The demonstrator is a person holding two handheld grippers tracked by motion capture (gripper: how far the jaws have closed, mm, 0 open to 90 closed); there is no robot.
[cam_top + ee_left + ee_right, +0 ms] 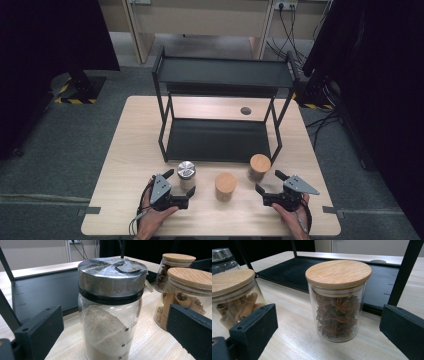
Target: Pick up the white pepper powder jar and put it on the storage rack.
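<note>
Tabletop (125, 165) carries a black two-tier rack (220, 140) beyond both your grippers. Metal-lidded jar (111, 305) of pale powder sits between your left gripper's (180, 182) wide-open jaws, untouched; its printed marks are too small to read. Star-anise jar (338, 300) stands ahead of your right gripper (267, 182), also wide open and empty. Cinnamon jar (225, 186) sits between your grippers. Both hands rest low, aimed toward the rack.

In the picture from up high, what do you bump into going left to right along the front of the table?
Left gripper → metal-lidded jar → the nearer wood-lidded jar → the farther wood-lidded jar → right gripper.
</note>
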